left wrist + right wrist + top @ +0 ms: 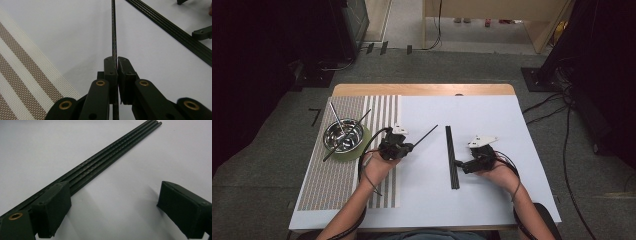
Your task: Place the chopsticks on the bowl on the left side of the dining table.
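Note:
My left gripper (410,146) is shut on a thin black rod (426,134) that points up and right over the white table top. In the left gripper view the rod (114,30) runs straight out from between the closed jaws of the left gripper (117,59). A bundle of several black rods (452,157) lies side by side on the table. My right gripper (458,163) stands open just right of the bundle's near half. In the right gripper view the right gripper (115,190) sits low, its left jaw against the bundle (105,160), nothing between the jaws.
A steel bowl (343,135) on a green round mat (363,148) holds a few more rods and rests on a striped placemat (337,185) at the table's left. The white table top (492,120) ends near the person. Cables lie on the floor to the right.

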